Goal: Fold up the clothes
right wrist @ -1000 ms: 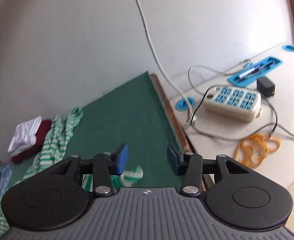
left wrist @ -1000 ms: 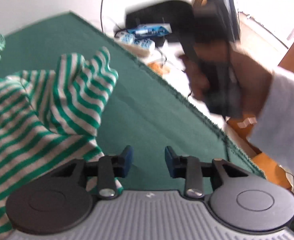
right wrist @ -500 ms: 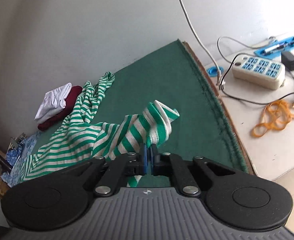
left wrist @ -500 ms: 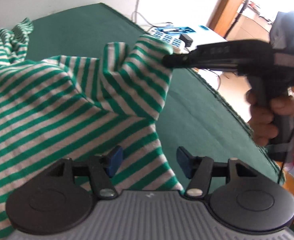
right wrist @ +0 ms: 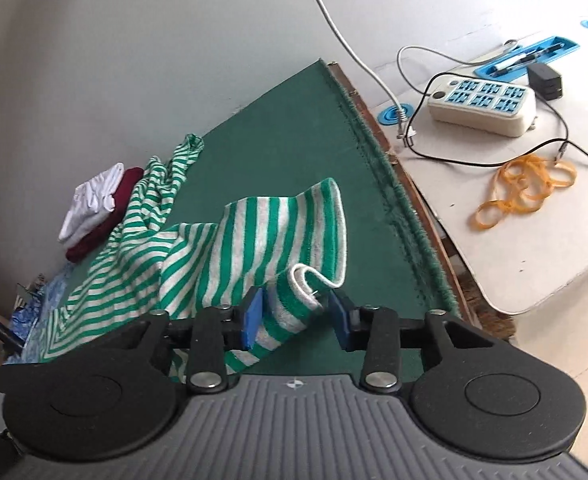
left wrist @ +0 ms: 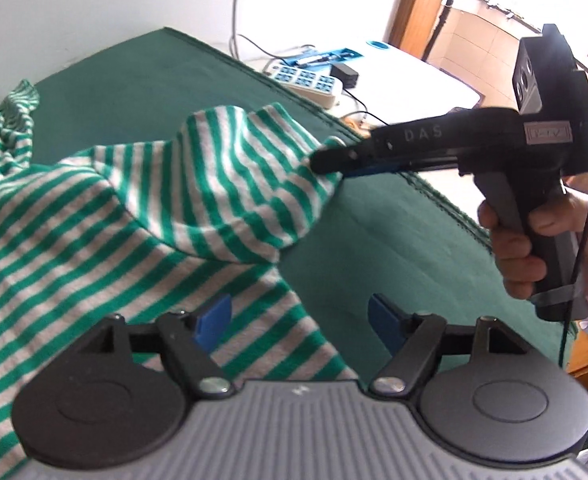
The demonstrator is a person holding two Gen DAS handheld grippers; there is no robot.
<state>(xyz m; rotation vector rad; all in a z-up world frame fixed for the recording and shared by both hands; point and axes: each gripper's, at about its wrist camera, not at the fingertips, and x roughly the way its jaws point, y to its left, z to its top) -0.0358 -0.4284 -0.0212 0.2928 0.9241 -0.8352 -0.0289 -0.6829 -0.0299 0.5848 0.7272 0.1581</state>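
Observation:
A green-and-white striped garment point(left wrist: 93, 220) lies crumpled on the green table cover point(left wrist: 394, 248). One edge of it is raised toward the right. A hand point(left wrist: 510, 248) holds my right gripper point(left wrist: 322, 161) with its tip at that raised edge. In the right wrist view the garment's hem point(right wrist: 306, 280) sits between the blue pads point(right wrist: 251, 316). My right gripper point(right wrist: 296, 316) is opening, with a gap beside the right pad. My left gripper point(left wrist: 298, 318) is open and still widening above the garment's near part, and its pads press on nothing.
A white side table point(right wrist: 514, 260) adjoins the cover's right edge and carries a power strip point(right wrist: 484, 106), cables, orange rubber bands point(right wrist: 522, 184) and a blue pen tray point(right wrist: 530, 56). Folded white and maroon clothes point(right wrist: 93, 204) lie by the wall. A blue patterned cloth point(right wrist: 49, 292) lies at far left.
The right gripper came in and shut on the garment's edge, then its pads parted again. The left jaws spread wider. The garment's edge now stands raised nearer the right side.

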